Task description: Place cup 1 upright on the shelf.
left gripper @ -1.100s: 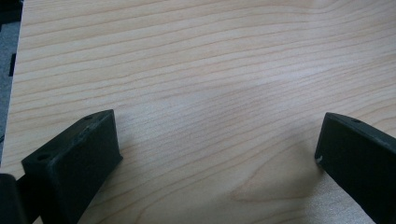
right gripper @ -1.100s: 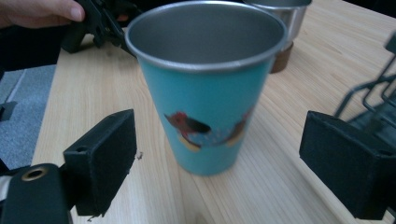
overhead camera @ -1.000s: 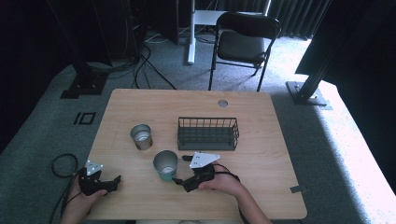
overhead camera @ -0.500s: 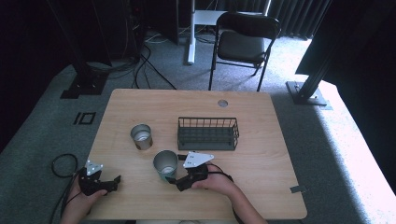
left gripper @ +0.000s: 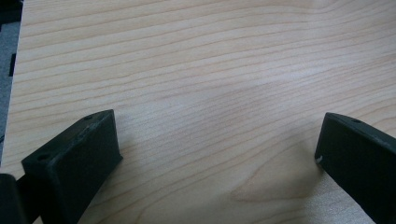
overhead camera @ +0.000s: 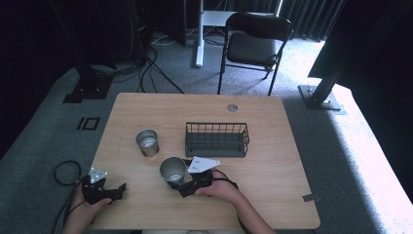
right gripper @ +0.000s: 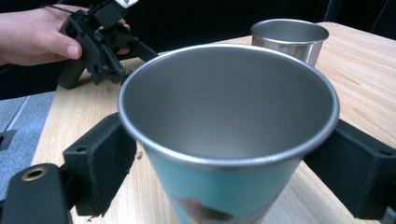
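I'm at a light wooden table (overhead camera: 272,185) with a round grommet hole (overhead camera: 232,107) near its far edge, grey carpet all round it. My landmark is the black wire basket (overhead camera: 216,139), sitting about mid-table. Beyond the basket, off the table, a black folding chair (overhead camera: 255,41) stands on the carpet beside a white desk leg (overhead camera: 198,34), with cables (overhead camera: 156,73) trailing over the floor and dark stands to either side; a patch of strong light falls on the carpet far right of the basket. Left of the basket stands 1 steel cup (overhead camera: 147,142), upright and apart from it. Nearer me than the basket's left end is a teal cup (overhead camera: 173,171) with a steel inside, upright, and my right gripper (overhead camera: 187,184) has its 2 jaws set either side of that cup's wall, close against it; whether the pads actually press it I can't tell. My left gripper (overhead camera: 114,189) rests well to the left of the basket by the table's near left corner, jaws spread wide over bare wood, nothing between them.
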The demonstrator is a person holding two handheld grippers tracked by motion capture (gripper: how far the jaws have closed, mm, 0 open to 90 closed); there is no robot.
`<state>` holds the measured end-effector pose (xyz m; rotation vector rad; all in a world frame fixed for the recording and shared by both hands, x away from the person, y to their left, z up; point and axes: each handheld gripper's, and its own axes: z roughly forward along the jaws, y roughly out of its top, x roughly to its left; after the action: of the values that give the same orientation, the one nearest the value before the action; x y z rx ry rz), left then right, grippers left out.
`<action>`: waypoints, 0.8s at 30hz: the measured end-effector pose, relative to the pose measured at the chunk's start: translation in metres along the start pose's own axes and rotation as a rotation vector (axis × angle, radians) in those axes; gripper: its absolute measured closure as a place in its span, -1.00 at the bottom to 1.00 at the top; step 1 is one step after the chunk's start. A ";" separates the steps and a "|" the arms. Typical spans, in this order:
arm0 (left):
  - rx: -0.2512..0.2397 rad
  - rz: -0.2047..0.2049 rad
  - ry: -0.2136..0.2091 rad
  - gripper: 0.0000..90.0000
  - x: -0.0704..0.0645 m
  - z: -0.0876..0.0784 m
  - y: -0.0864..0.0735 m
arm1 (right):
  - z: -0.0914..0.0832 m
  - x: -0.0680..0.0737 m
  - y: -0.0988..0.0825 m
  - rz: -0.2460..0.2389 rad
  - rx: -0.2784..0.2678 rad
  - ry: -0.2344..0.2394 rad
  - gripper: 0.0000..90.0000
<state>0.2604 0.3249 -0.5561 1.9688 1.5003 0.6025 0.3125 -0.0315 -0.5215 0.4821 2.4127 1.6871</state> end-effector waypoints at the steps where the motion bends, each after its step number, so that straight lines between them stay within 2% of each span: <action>1: 0.000 0.000 0.000 -0.99 0.000 0.000 0.000 | 0.001 0.000 0.000 -0.003 -0.005 -0.002 -0.76; 18: 0.000 0.000 0.000 -0.99 0.000 0.000 0.000 | 0.015 0.000 0.002 -0.005 -0.030 -0.001 -0.76; 22: 0.000 0.000 0.000 -0.99 0.000 0.000 0.000 | 0.018 0.001 0.002 -0.016 -0.036 -0.032 -0.72; 24: 0.000 0.000 -0.001 -0.99 0.000 0.000 0.000 | 0.019 0.002 0.003 -0.015 -0.029 -0.024 -0.72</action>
<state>0.2604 0.3250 -0.5561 1.9689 1.5000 0.6018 0.3173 -0.0135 -0.5247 0.4759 2.3654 1.6978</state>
